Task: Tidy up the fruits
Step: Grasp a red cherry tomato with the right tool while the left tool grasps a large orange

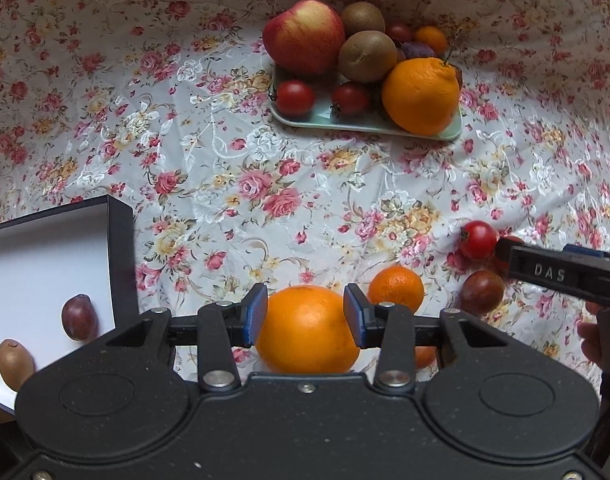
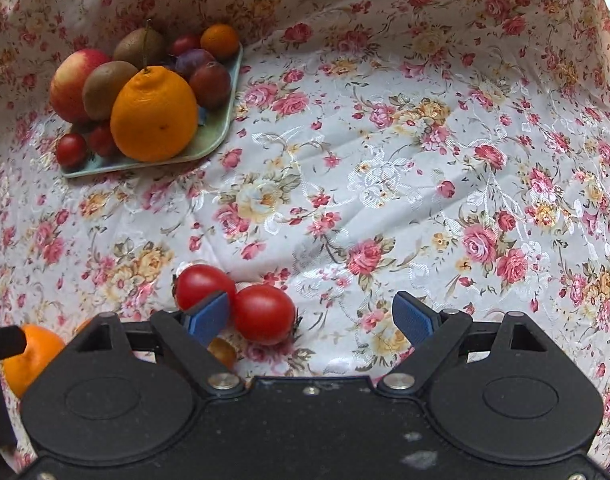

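From the left wrist, the left gripper (image 1: 305, 312) clasps an orange (image 1: 307, 330) between both blue pads; a box (image 1: 117, 248) (plum and kiwi inside) sits to its left, the fruit tray (image 1: 305, 120) well ahead.

From the right wrist, the right gripper (image 2: 311, 316) stands wide, a tomato (image 2: 264, 314) between its fingers beside the left pad, another tomato (image 2: 199, 284) partly behind that pad.

left gripper (image 1: 305, 314) pads flank an orange (image 1: 307, 330) on the floral cloth (image 1: 233, 184)

Two low wrist views facing forward, sharing fruit tray (image 1: 369, 122) (image 2: 221, 128)
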Tool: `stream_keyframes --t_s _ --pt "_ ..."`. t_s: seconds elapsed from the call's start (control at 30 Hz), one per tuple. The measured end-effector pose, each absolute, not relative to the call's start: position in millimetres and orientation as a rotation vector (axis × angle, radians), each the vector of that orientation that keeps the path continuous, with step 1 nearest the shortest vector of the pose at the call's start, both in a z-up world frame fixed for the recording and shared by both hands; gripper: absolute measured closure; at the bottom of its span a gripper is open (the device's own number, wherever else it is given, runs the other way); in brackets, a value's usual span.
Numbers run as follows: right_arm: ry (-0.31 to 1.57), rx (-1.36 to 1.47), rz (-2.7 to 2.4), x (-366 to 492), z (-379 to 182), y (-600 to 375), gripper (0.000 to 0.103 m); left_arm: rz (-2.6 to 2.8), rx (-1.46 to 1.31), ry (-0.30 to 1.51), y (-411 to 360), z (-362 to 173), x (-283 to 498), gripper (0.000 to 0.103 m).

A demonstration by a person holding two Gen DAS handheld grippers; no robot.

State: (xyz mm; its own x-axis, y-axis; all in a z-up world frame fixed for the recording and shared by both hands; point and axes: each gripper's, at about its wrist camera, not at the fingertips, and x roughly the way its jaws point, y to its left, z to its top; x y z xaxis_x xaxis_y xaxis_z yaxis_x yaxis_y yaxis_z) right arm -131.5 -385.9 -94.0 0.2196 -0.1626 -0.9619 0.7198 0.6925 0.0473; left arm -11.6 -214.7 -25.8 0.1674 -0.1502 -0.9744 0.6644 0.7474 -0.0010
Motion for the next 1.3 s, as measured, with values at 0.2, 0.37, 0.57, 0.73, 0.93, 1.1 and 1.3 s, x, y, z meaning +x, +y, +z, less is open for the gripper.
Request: stream_keyframes --t_s 0.2,0.37,0.57,0.73,0.93,1.1,1.3 --pt "1.231 0.591 -0.682 -135.8 -110.5 -394.0 0.0 -0.599 0.465 1.302 -208.8 -28.5 -4.4 0.053" --pt "1.265 0.549 -0.692 -134.7 -122.3 -389.1 0.0 -0.602 0.457 1.308 -207.6 -28.3 -3.1 0.053" --pt "1.177 0.617 -0.755 -144.2 -122.6 -393.2 0.0 -0.608 0.46 1.307 -206.6 -28.1 -2.6 0.053" --pt "1.114 0.601 -0.806 -145.3 -122.7 -391.8 0.0 -0.612 0.457 1.31 -203.7 -27.2 -0.5 0.053" --pt "1.139 0.607 -0.76 -143.1 -119.9 -397.6 0.0 -0.608 0.449 1.312 -197.7 -26.1 4.9 0.052" --pt "1.145 0.588 -0.742 -140.9 -111.1 -394.8 0.006 -0.595 0.458 1.3 -193.2 -24.1 7.9 0.053" --pt "1.14 0.622 -0.687 -136.3 -95.9 -389.1 0.025 -0.599 0.466 1.295 -188.4 -23.3 9.0 0.053"
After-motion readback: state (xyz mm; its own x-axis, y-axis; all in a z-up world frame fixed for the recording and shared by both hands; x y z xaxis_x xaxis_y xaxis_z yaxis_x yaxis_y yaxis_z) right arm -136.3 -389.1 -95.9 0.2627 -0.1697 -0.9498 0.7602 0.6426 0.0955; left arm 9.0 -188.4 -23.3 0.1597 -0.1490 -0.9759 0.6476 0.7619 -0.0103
